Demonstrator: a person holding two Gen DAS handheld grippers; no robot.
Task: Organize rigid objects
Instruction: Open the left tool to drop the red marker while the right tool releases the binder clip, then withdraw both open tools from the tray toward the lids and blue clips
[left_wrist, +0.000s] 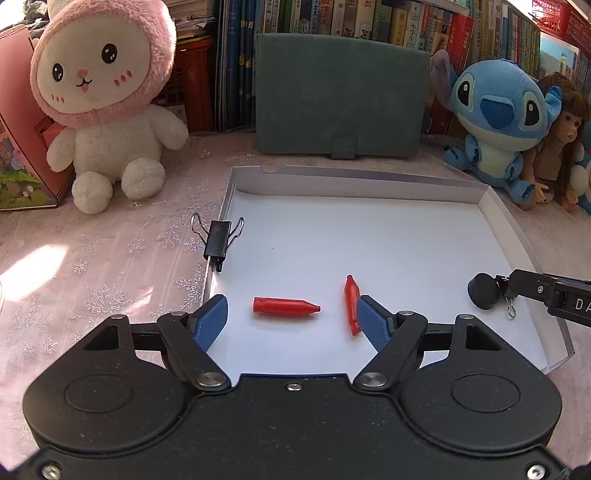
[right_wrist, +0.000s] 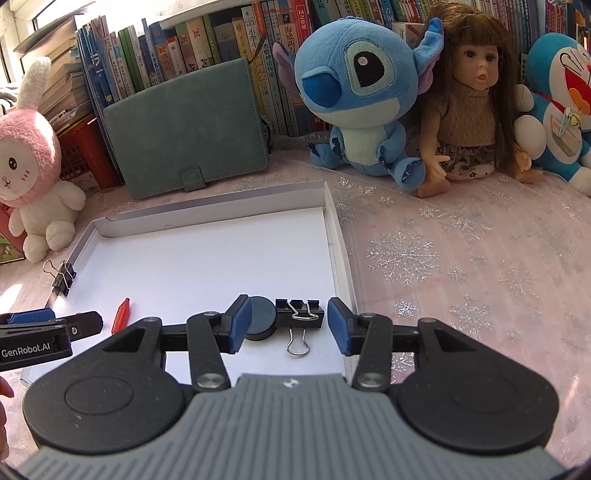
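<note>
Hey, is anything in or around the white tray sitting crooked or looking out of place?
One thing: a black binder clip is clamped on the white tray's left wall rather than lying inside. On the floor, the two red crayons point in different directions. Nothing looks spilled or damaged.

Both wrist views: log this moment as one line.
left tool: open, around red cap | right tool: open, around black disc, binder clip | white tray

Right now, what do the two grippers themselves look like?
Both have matte black linkages with silver pivot pins, round black housings and blue pads. The left gripper has a black centre plate; its side reads GenRobot.AI in white. The right gripper has a ribbed grey centre plate. No cables or sleeves show.
</note>
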